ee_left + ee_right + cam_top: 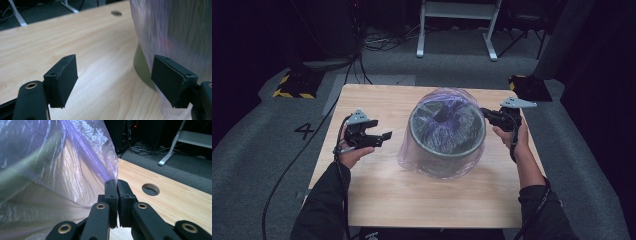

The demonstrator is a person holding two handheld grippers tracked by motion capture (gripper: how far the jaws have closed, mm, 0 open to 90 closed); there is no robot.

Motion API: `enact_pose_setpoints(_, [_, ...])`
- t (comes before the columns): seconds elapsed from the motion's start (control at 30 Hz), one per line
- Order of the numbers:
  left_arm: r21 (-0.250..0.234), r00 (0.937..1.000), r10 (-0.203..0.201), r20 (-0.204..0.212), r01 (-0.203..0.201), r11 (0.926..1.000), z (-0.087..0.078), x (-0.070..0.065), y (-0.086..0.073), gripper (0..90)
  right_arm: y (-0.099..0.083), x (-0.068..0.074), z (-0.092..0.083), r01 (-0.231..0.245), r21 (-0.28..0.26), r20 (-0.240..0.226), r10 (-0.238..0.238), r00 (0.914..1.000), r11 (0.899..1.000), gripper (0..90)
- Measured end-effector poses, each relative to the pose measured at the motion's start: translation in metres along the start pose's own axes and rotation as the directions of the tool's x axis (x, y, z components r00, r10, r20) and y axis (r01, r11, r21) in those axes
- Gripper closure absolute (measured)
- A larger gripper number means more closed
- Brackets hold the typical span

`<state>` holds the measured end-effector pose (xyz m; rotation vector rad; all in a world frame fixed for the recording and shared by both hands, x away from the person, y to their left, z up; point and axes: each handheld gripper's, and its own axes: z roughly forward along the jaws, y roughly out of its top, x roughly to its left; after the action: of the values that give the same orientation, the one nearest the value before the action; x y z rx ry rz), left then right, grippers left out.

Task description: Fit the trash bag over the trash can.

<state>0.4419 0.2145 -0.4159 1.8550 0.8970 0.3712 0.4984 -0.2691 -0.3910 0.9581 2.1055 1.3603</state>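
On the wooden bench [377, 200] the purple bag [439, 107] already drapes over the bin [447, 145] in the middle, the right gripper [116, 185] pinching its edge with closed fingers and the left gripper [379, 136] open and empty beside it, so lining looks mostly done.

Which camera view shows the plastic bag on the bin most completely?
The high view: the whole plastic bag shows there, draped over the bin. The right gripper view shows one fold pinched by the right gripper. The left gripper view shows a blurred side.
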Motion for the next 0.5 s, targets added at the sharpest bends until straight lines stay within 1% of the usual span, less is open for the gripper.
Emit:
enact_pose_setpoints(0.03, [-0.024,0.9999,-0.002,0.010,0.003,0.9997,-0.001,0.000,0.005,21.3,0.001,0.000,0.000,0.002,0.003,0.006,-0.002,1.0000,1.000,87.0])
enact_pose_setpoints(0.07, [-0.032,0.9998,-0.003,0.021,0.003,0.9995,-0.001,-0.001,0.009,22.1,0.003,0.000,0.000,0.004,0.000,0.012,-0.004,0.9999,1.000,86.8])
enact_pose_setpoints(0.13, [-0.051,0.9992,0.015,0.037,-0.013,0.9986,0.004,-0.005,0.020,22.3,0.006,0.000,0.000,0.000,-0.006,0.015,0.000,0.9999,1.000,85.9])
enact_pose_setpoints(0.17, [-0.056,0.9983,0.010,0.057,-0.007,0.9984,0.007,-0.006,0.024,24.0,0.007,0.000,0.000,-0.001,-0.006,0.017,0.002,0.9998,1.000,85.8])
enact_pose_setpoints(0.2, [-0.059,0.9979,0.001,0.064,0.003,0.9983,0.011,-0.006,0.028,25.7,0.009,0.000,0.001,-0.004,-0.009,0.021,0.004,0.9998,1.000,85.8])
enact_pose_setpoints(0.27, [-0.050,0.9985,0.005,0.054,-0.003,0.9988,0.020,-0.007,0.036,28.9,0.013,-0.001,0.004,-0.008,-0.005,0.028,0.008,0.9996,1.000,85.7])
enact_pose_setpoints(0.3, [-0.045,0.9983,0.001,0.059,0.002,0.9990,0.024,-0.008,0.039,32.0,0.015,-0.002,0.006,-0.006,-0.004,0.033,0.006,0.9994,1.000,85.7])
enact_pose_setpoints(0.33, [-0.048,0.9979,-0.002,0.065,0.005,0.9988,0.027,-0.008,0.041,33.1,0.017,-0.002,0.007,-0.010,-0.009,0.030,0.010,0.9995,1.000,85.6])
enact_pose_setpoints(0.37, [-0.047,0.9976,0.000,0.070,0.003,0.9989,0.031,-0.009,0.045,34.1,0.019,-0.002,0.008,-0.013,-0.013,0.027,0.013,0.9995,1.000,85.6])
enact_pose_setpoints(0.4, [-0.050,0.9971,0.000,0.077,0.004,0.9988,0.033,-0.010,0.047,37.1,0.021,-0.003,0.010,-0.013,-0.012,0.028,0.013,0.9995,1.000,85.6])
enact_pose_setpoints(0.43, [-0.055,0.9951,0.004,0.099,0.001,0.9985,0.036,-0.010,0.050,39.4,0.022,-0.003,0.012,-0.011,-0.008,0.032,0.012,0.9994,1.000,85.6])
enact_pose_setpoints(0.47, [-0.058,0.9943,0.010,0.106,-0.003,0.9983,0.039,-0.012,0.052,43.3,0.023,-0.003,0.014,-0.008,-0.001,0.038,0.008,0.9992,1.000,85.7])
enact_pose_setpoints(0.5, [-0.064,0.9952,0.017,0.096,-0.011,0.9979,0.042,-0.013,0.054,46.3,0.024,-0.003,0.017,-0.009,0.004,0.040,0.009,0.9992,1.000,85.6])
